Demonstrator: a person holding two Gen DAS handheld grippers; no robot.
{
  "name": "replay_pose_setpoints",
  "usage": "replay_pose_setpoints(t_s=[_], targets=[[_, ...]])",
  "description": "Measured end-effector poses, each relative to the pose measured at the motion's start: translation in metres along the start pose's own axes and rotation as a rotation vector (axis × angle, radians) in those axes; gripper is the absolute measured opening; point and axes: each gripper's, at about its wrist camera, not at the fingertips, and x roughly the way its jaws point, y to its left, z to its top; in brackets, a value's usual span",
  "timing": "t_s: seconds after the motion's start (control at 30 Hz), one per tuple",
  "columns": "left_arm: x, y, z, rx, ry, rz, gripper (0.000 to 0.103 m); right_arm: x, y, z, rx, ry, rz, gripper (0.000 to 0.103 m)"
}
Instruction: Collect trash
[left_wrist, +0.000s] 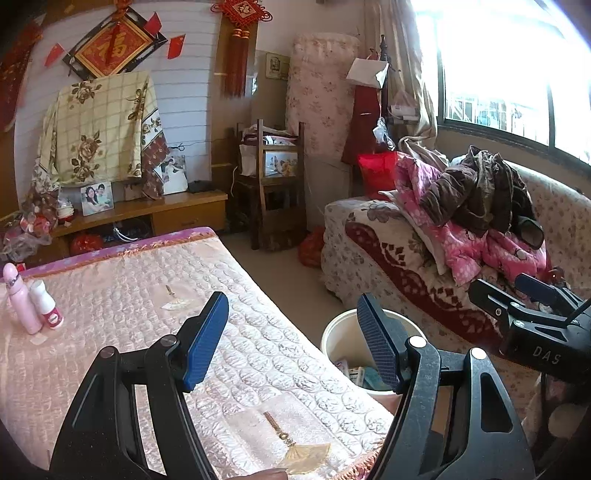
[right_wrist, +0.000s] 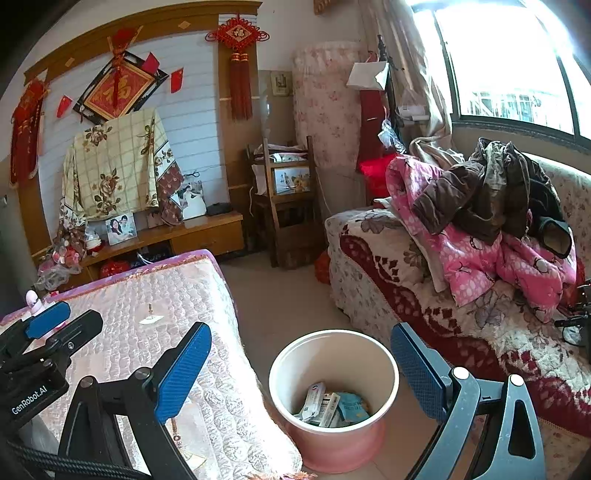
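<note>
A pink and white bin stands on the floor between the table and the sofa, with several wrappers and small packets inside. It also shows in the left wrist view, partly behind a finger. My right gripper is open and empty above the bin. My left gripper is open and empty over the table's right edge. A pink bottle and a small white bottle stand at the table's left.
The table carries a pink quilted cover with woven fan motifs. A sofa piled with clothes is on the right. A wooden chair and a low cabinet stand at the back.
</note>
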Motion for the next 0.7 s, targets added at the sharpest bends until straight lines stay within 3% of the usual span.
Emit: replay_pose_setpoints(t_s=[0.7], targets=[[0.0018,0.0036,-0.0039,0.0,0.001,0.029,0.071,0.0023,0.0033,0.0001,0.007,0.004,0.01,0.097]])
